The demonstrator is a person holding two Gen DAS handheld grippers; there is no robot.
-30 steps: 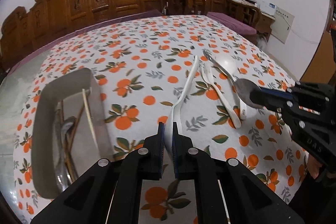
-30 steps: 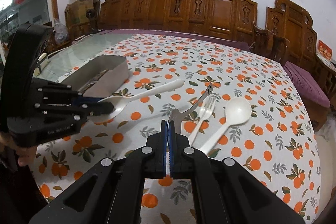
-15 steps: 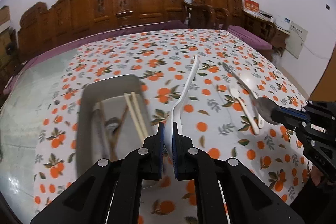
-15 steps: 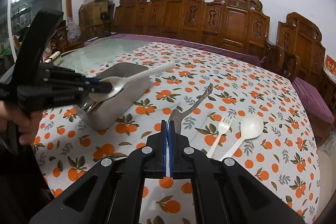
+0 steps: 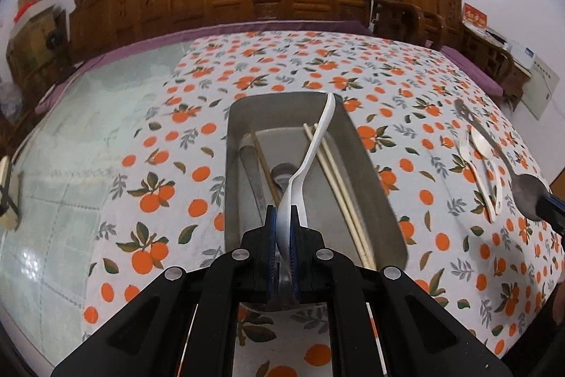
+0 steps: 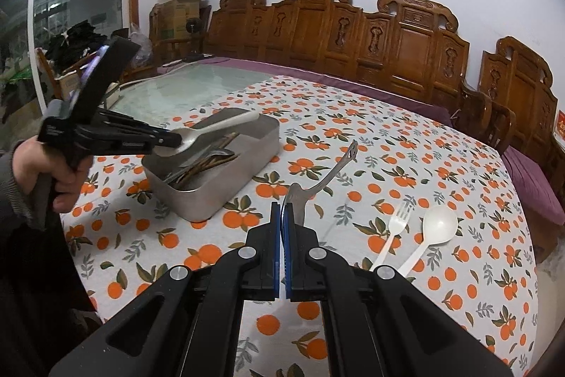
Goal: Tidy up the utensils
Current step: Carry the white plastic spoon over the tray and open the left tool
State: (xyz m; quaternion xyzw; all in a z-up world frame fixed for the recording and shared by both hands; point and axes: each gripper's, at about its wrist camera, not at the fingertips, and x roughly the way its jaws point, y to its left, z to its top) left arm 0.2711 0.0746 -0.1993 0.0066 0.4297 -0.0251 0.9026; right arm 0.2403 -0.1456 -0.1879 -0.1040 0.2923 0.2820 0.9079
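Observation:
My left gripper (image 5: 282, 218) is shut on the bowl of a white plastic spoon (image 5: 312, 147) and holds it above the metal tray (image 5: 363, 165), handle pointing away along the tray. The tray holds chopsticks (image 5: 335, 172) and metal utensils (image 5: 282, 175). In the right wrist view the left gripper (image 6: 173, 140) hovers over the tray (image 6: 247, 161) with the spoon (image 6: 219, 128). My right gripper (image 6: 281, 218) is shut on a metal spoon (image 6: 328, 179), held above the cloth right of the tray; it shows at the right edge of the left wrist view (image 5: 526, 193).
A white plastic fork (image 6: 393, 235) and a white plastic spoon (image 6: 430, 235) lie on the orange-print tablecloth (image 6: 353, 129) to the right of the tray. Bare glass tabletop (image 5: 70, 165) lies left of the cloth. Carved wooden chairs (image 6: 353, 34) ring the far side.
My left gripper carried the white spoon left, from beside the tray to directly over it. My right gripper rose and kept the metal spoon clamped.

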